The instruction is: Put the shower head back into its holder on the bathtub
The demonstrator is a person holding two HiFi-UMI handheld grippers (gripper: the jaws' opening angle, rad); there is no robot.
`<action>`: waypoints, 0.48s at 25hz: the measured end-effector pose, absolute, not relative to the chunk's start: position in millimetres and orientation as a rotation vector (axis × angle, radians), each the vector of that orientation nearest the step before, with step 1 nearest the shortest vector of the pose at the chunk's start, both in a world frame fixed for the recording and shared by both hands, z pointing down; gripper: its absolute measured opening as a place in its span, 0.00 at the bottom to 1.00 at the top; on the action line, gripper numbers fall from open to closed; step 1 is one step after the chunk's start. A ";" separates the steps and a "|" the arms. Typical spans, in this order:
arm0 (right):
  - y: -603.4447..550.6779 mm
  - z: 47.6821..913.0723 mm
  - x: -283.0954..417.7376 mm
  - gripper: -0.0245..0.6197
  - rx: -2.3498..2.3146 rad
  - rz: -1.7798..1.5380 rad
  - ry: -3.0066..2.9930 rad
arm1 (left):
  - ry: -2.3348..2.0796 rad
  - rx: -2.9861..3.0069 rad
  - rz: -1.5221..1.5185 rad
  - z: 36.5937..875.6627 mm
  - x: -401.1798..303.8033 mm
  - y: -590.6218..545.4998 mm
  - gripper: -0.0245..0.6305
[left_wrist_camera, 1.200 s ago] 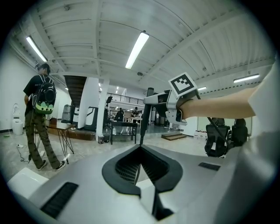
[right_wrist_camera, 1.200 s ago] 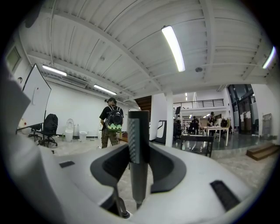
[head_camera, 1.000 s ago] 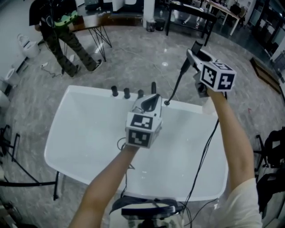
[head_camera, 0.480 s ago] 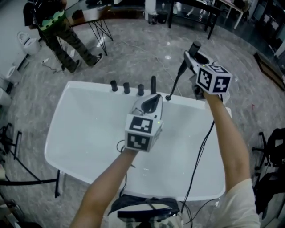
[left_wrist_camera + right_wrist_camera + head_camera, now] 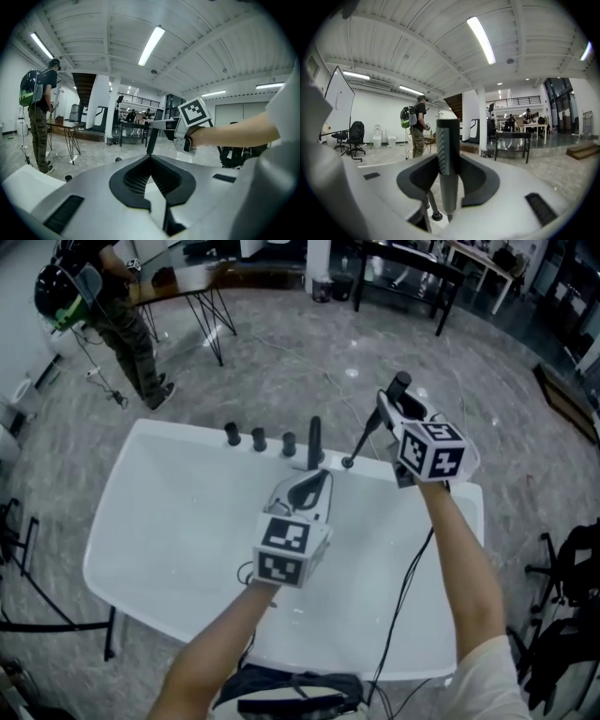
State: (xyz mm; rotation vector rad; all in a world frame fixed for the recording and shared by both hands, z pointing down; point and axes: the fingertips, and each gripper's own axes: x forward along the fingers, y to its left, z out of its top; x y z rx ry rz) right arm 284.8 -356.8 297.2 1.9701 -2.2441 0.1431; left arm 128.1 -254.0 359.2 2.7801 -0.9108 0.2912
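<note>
The white bathtub (image 5: 131, 521) has three short black knobs (image 5: 259, 439) and a taller black post (image 5: 314, 441) along its far rim. My right gripper (image 5: 389, 409) is shut on the black stick-shaped shower head (image 5: 400, 383), held upright above the tub's far right rim. Its dark hose (image 5: 364, 437) slants down to a fitting (image 5: 347, 462) on the rim right of the post. In the right gripper view the shower head (image 5: 448, 150) stands between the jaws. My left gripper (image 5: 312, 484) hovers over the tub just short of the post, shut and empty (image 5: 150, 161).
A person (image 5: 103, 296) with a backpack stands on the grey floor beyond the tub's far left. Black-legged tables (image 5: 202, 296) stand further back. A black cable (image 5: 408, 587) hangs from my right arm across the tub. A dark chair (image 5: 572, 563) is at the right edge.
My right gripper has come down and left with the shower head, nearer the tub's far rim. The left gripper has barely moved. The person at the back has walked left.
</note>
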 end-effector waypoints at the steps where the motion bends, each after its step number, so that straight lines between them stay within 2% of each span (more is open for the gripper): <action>1: -356.5 300.9 285.0 0.25 1.972 0.147 -2.246 | -0.912 2.779 0.289 360.4 128.7 -253.5 0.04; 12: -353.4 344.2 287.2 0.25 1.970 0.129 -2.226 | -0.927 2.775 0.259 377.1 134.0 -244.7 0.04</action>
